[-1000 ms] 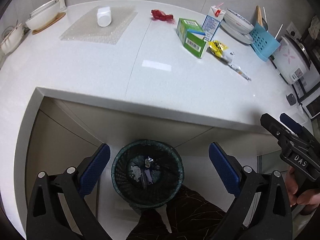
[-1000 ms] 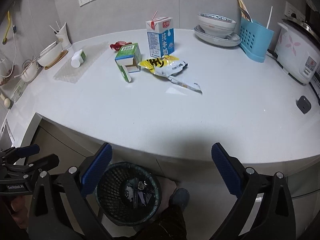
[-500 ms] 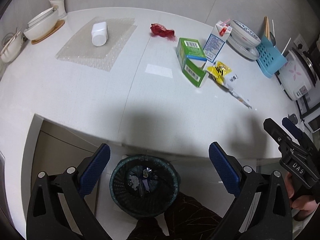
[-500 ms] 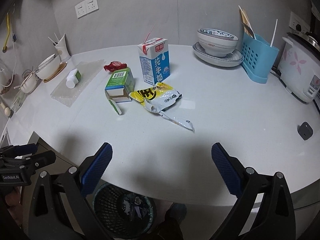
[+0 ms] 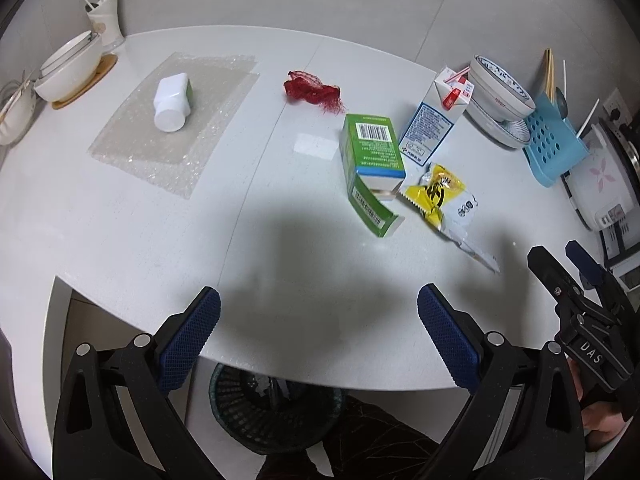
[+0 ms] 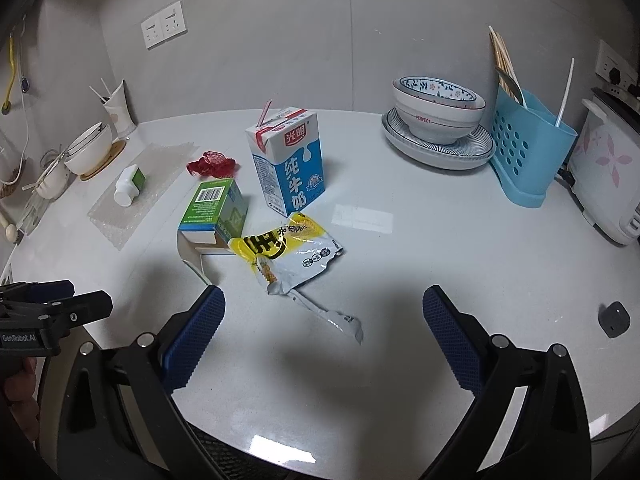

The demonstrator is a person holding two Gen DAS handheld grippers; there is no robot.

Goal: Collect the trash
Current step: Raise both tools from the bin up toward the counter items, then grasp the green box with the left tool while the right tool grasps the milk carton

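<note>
On the white counter lie a green box (image 5: 372,160) (image 6: 214,212) with its flap open, a yellow snack wrapper (image 5: 444,200) (image 6: 288,256), a blue-and-white milk carton (image 5: 434,124) (image 6: 288,164) with a straw, a red net scrap (image 5: 312,90) (image 6: 212,166) and a small white bottle (image 5: 172,100) (image 6: 128,180) on bubble wrap (image 5: 176,116). A black mesh bin (image 5: 276,412) stands under the counter edge. My left gripper (image 5: 318,332) is open and empty above the counter edge. My right gripper (image 6: 324,336) is open and empty, just short of the wrapper.
Stacked bowls on a plate (image 6: 438,128), a blue utensil holder (image 6: 528,148) and a rice cooker (image 6: 608,176) stand at the right. White bowls (image 6: 88,152) and a cup with sticks (image 6: 118,110) stand at the left. A small dark object (image 6: 614,318) lies at the front right.
Both grippers have risen and moved forward over the counter, toward the trash. The bin has slid down to the bottom edge of both views. Both stay open.
</note>
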